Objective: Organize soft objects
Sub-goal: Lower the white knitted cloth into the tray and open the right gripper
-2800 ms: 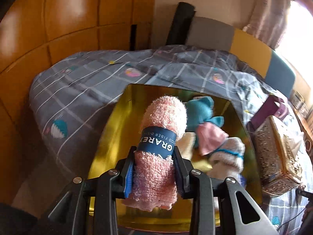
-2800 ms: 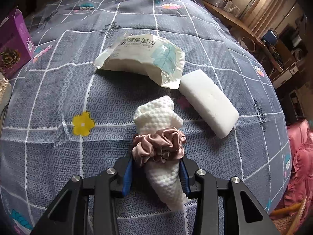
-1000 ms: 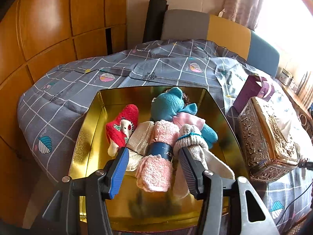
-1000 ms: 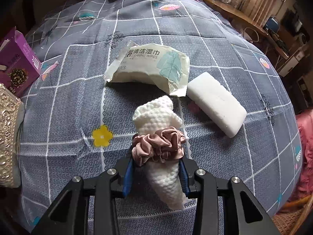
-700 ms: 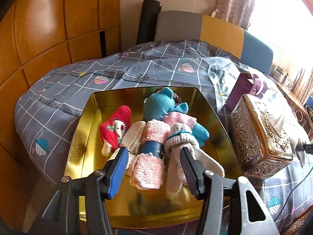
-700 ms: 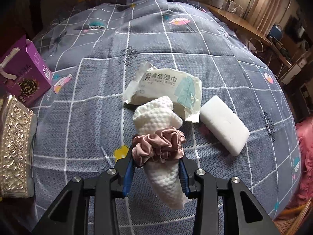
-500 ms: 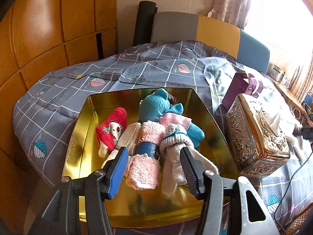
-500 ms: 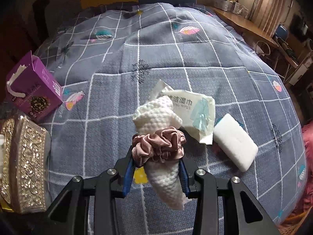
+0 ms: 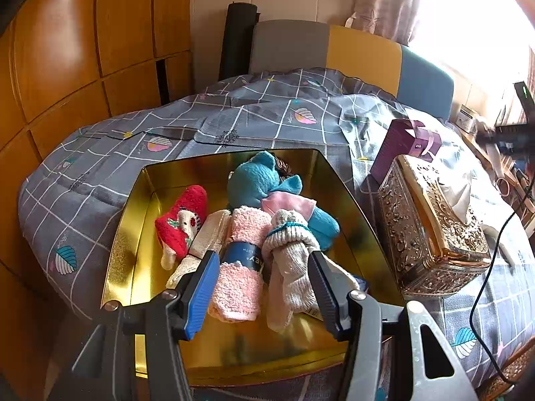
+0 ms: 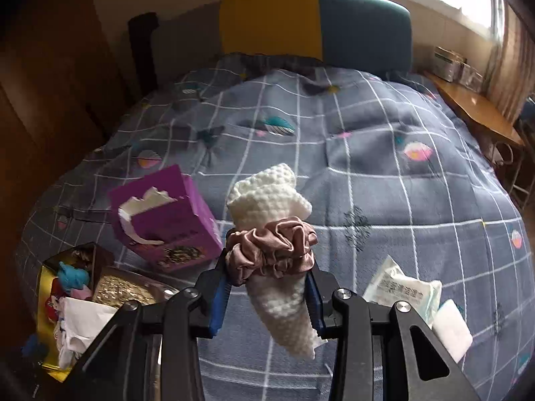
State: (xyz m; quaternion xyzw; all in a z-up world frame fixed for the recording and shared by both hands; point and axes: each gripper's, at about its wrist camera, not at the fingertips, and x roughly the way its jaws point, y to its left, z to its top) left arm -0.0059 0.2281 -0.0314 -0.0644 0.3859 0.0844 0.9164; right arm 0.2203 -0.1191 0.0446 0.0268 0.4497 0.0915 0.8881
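A gold tin tray [image 9: 128, 234] on the bed holds a rolled pink towel with a blue band [image 9: 241, 262], a red sock [image 9: 182, 220], a teal plush [image 9: 257, 178], a grey sock bundle [image 9: 291, 257] and a cream cloth. My left gripper [image 9: 262, 282] is open and empty above the tray's near end, its jaws on either side of the pink towel and grey bundle. My right gripper [image 10: 265, 295] is shut on a rolled white waffle cloth [image 10: 267, 197] bound with a mauve scrunchie [image 10: 271, 250], held in the air above the bed. The tray also shows in the right wrist view [image 10: 45, 314].
An ornate gold tissue box [image 9: 431, 230] and a purple carton [image 9: 398, 147] stand right of the tray; the carton shows again in the right wrist view [image 10: 167, 220]. A wet-wipes pack [image 10: 401, 289] and a white sponge block [image 10: 451, 329] lie on the grey checked quilt [image 10: 384, 167].
My left gripper let go of the pink towel in the tray, opened and drew back. My right gripper lifted the white cloth off the quilt and swung left toward the tray.
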